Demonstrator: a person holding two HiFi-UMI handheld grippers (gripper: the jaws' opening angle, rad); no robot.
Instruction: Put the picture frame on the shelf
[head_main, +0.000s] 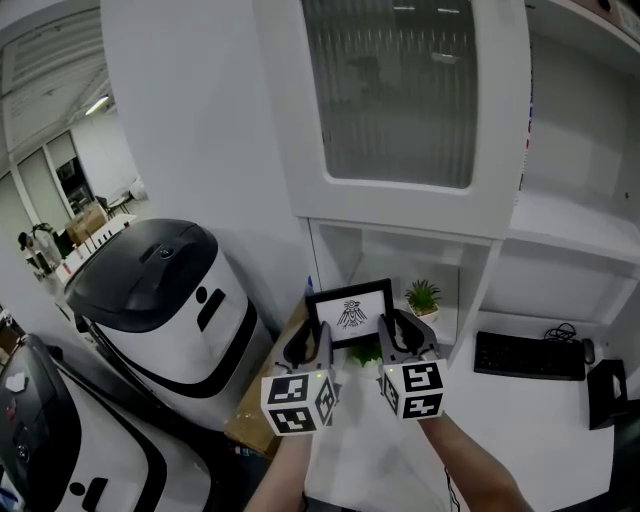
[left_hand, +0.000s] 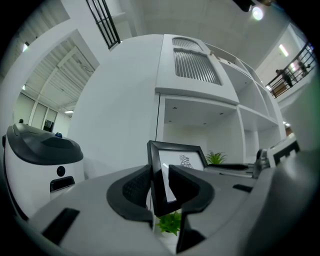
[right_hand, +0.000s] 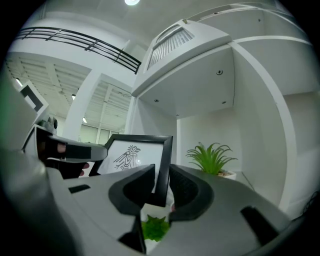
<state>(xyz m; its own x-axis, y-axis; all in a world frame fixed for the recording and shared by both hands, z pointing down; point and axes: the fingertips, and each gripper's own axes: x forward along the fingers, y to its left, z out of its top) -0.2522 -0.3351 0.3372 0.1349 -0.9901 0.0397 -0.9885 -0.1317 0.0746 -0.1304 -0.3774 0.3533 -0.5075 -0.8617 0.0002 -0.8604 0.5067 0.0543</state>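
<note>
Frame (head_main: 349, 313) hangs upright at the lower middle of the head view, its drawing turned toward the person, carried clear of any surface. The left tongs (head_main: 307, 345) are clamped on its left border, with the black moulding nipped between the pads. The right tongs (head_main: 400, 335) grip the right border the same way. Behind it, toward the middle of that view, is the open bay of the white shelf (head_main: 478, 285), where a small potted plant (head_main: 423, 296) stands at the right side. A second bit of greenery (head_main: 365, 352) shows just under the frame. The bench (head_main: 530, 420) with a keyboard (head_main: 528, 356) lies at the lower right.

The frame looks light and stiff, so I'd expect it to move as one piece with no sag. The risk is the smooth, narrow moulding, which could slip or twist if one side lets go first. The glazed face looks breakable, so the pads belong on the border, as they are now, and never on the pane. Set down, it will probably need its foot or a lean against the back wall, kept left of the plant.
</note>
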